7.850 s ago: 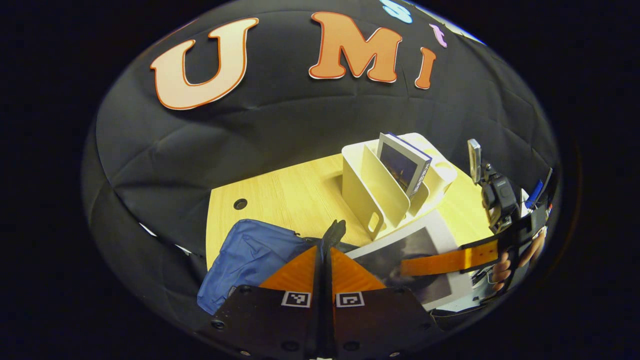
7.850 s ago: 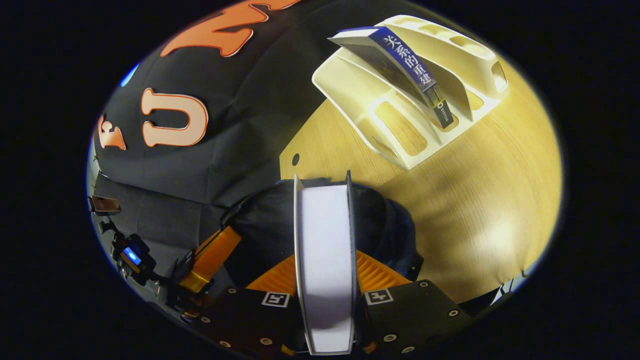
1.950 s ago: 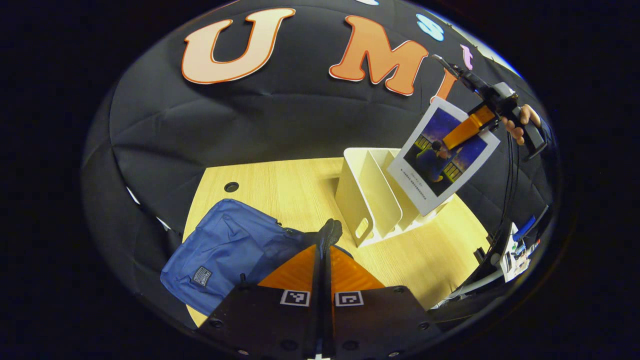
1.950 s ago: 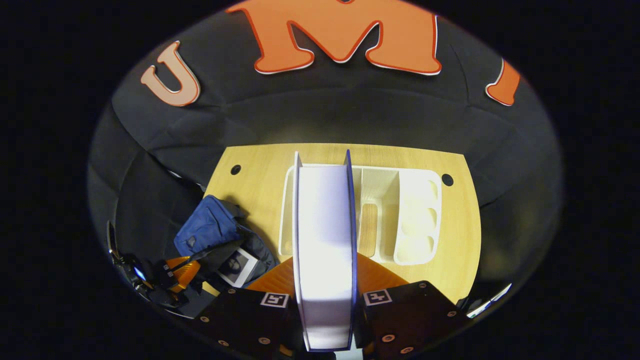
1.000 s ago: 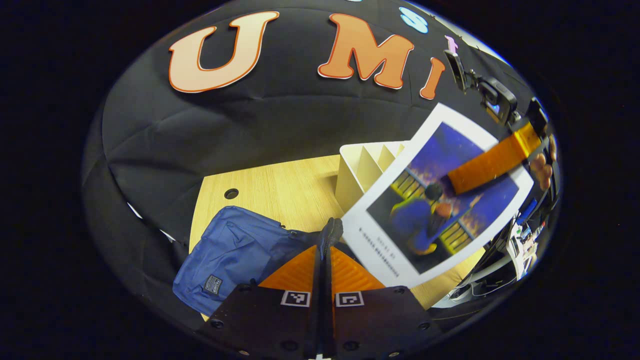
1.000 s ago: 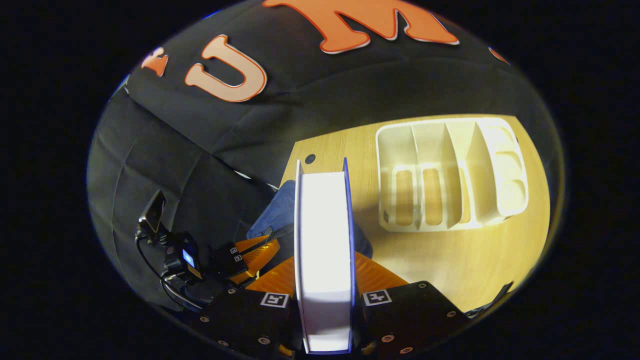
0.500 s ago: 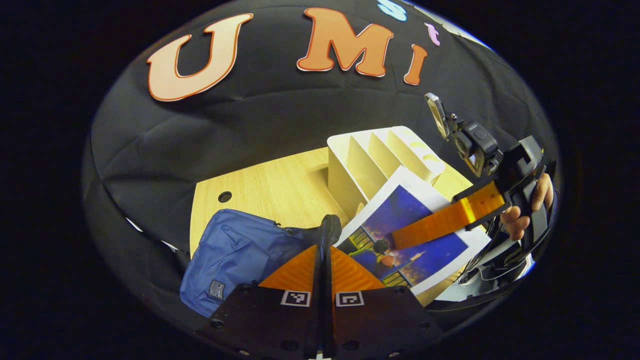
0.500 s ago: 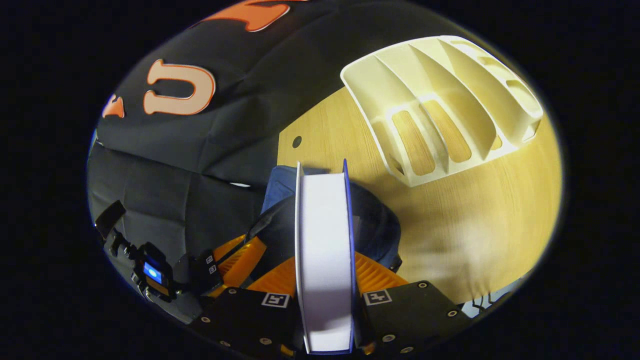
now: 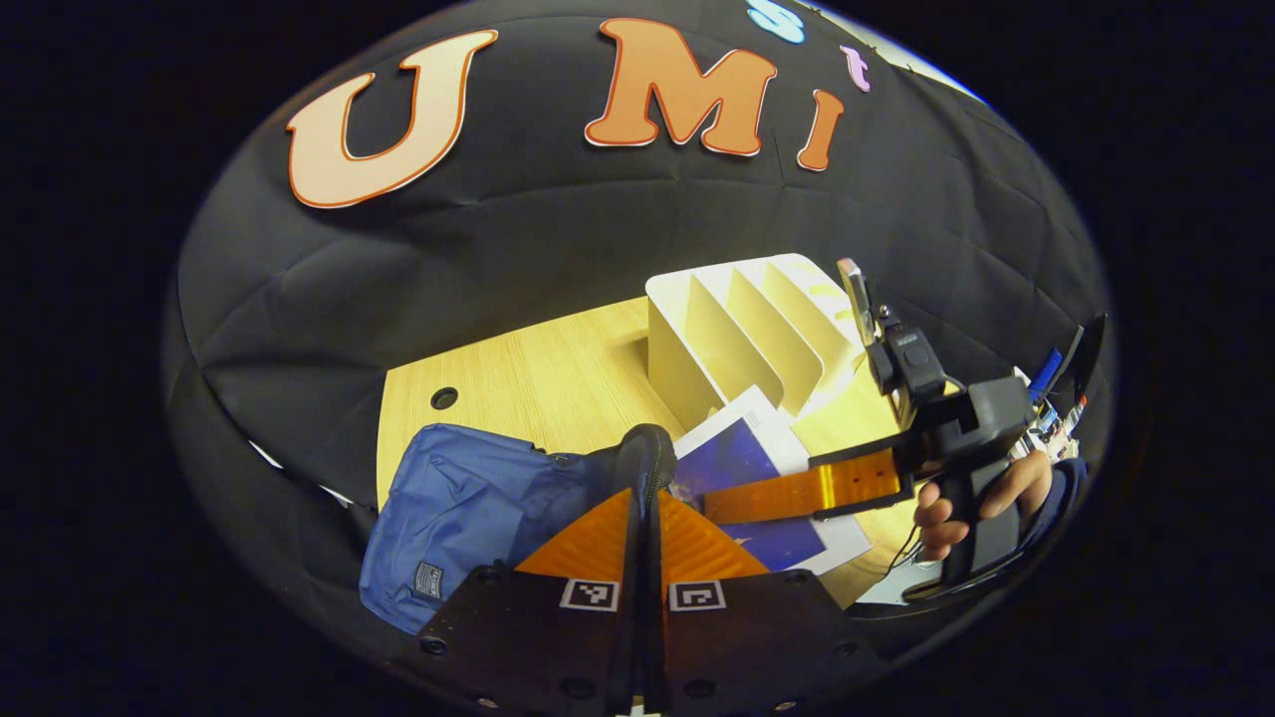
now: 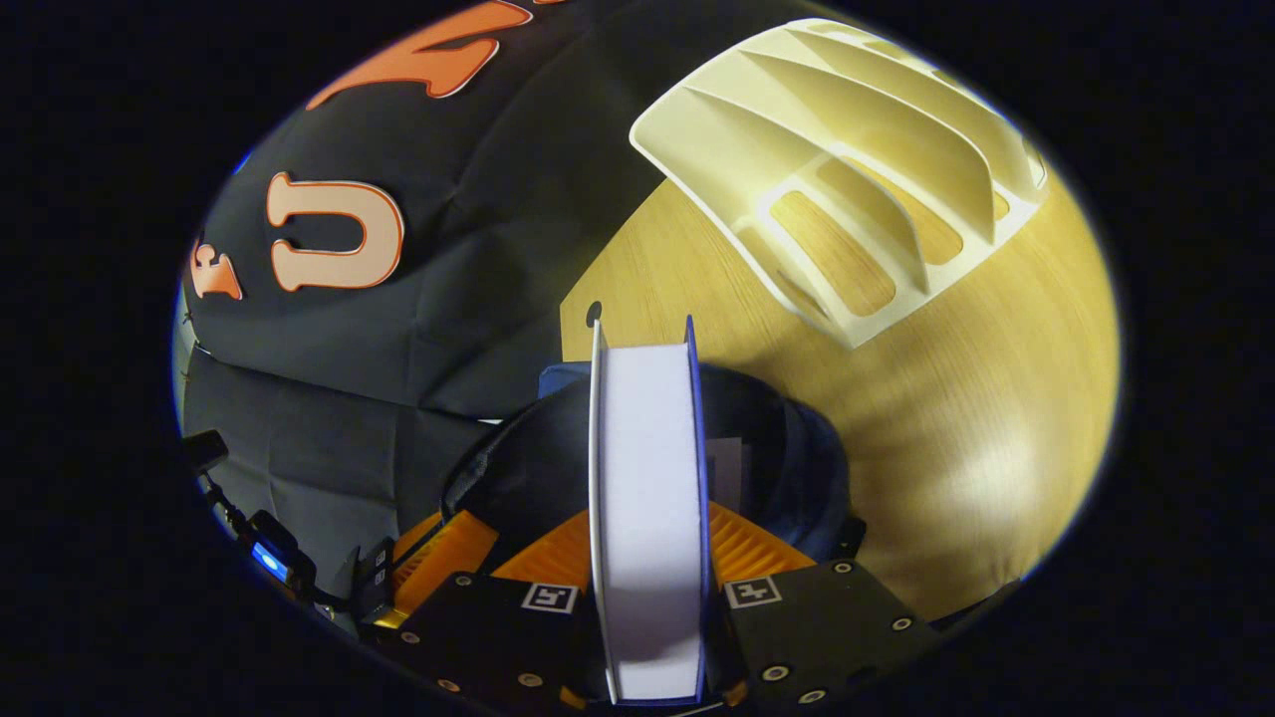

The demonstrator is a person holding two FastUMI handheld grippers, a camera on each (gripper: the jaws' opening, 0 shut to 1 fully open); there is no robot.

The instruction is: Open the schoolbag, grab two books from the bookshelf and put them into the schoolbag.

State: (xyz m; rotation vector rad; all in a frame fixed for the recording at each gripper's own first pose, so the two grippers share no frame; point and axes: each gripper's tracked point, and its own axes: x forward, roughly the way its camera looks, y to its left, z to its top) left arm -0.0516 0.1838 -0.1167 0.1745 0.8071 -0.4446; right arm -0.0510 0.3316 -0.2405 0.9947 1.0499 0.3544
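Note:
The blue schoolbag [image 9: 453,508] lies at the table's near left corner. My left gripper [image 9: 643,495] is shut on the dark rim of its mouth [image 9: 645,456] and holds it up. My right gripper [image 10: 647,533] is shut on a book with a blue picture cover [image 9: 739,450]. In the right gripper view the book's white page edge [image 10: 645,468] points down into the bag's dark open mouth [image 10: 523,463]. A pale corner of another book [image 10: 730,468] lies inside the bag. The white bookshelf [image 9: 737,324] stands with its slots bare.
The light wooden table [image 10: 956,398] stretches to the right of the bag, with a cable hole [image 9: 442,398] near its far left corner. A hand [image 9: 981,498] holds the right gripper's handle. The left gripper [image 10: 423,563] is at the lower left of the right gripper view.
The right gripper has carried the book from above the bookshelf down and left to the bag's mouth. The left gripper has kept its hold on the rim.

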